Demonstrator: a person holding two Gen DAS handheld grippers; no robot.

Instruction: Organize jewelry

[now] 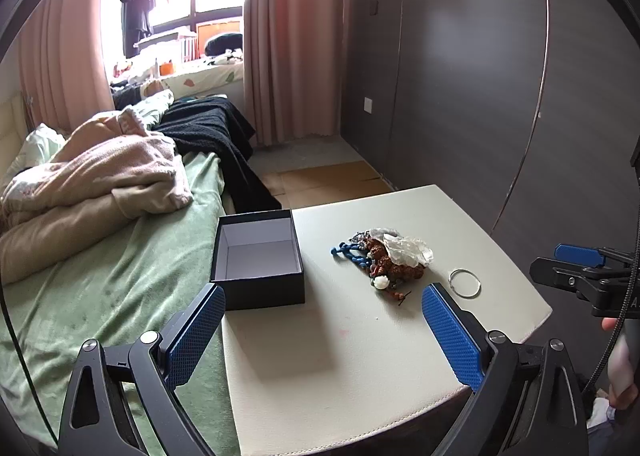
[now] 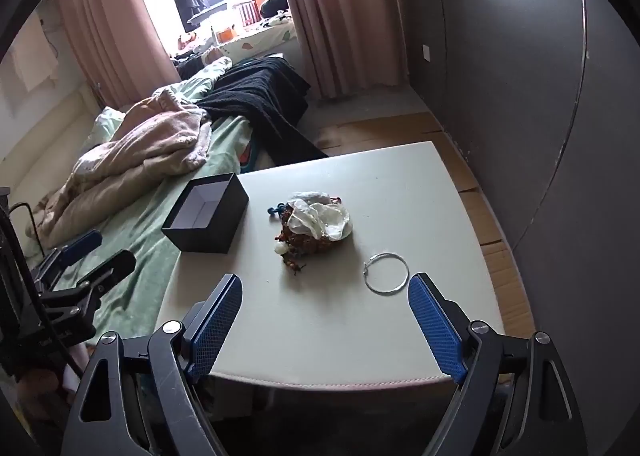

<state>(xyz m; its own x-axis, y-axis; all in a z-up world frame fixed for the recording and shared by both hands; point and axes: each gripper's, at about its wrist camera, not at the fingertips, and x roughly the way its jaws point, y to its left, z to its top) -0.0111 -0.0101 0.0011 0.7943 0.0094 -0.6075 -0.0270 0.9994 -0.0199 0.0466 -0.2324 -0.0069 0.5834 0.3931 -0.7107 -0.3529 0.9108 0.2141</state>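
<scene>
1. We hold the left gripper (image 1: 322,310) over the near part of the white tabletop (image 1: 360,368), its blue pads spread wide with nothing between them.
2. We hold the right gripper (image 2: 325,302) the same way, splayed wide and holding nothing, above the near edge of the tabletop (image 2: 320,336).
3. In the left wrist view, the right gripper's blue pad (image 1: 580,254) shows at the right edge, off the side of the tabletop; in the right wrist view, the left gripper's pad (image 2: 82,244) shows at the left, over the bed.
4. The black box (image 1: 258,262) sits open at the left edge of the tabletop, beside the bed, and its pale inside looks bare. The right wrist view shows the same box (image 2: 206,214) standing well apart from both grippers.
5. The jewelry heap (image 1: 384,258) lies near the middle of the tabletop, to the right of the box and not touching it. We see brown beads, blue cord loops (image 1: 348,252) on its left side, a white bead (image 1: 380,282) at its near end, and a crumpled clear bag (image 1: 406,248) lying on top.
6. The silver bangle (image 1: 465,283) lies flat by itself, just right of the heap; in the right wrist view, the bangle (image 2: 386,272) lies just ahead of the right gripper's right pad.
7. The bed with its green sheet (image 1: 120,276) and rumpled pink blanket (image 1: 100,172) runs along the left side of the tabletop.
</scene>
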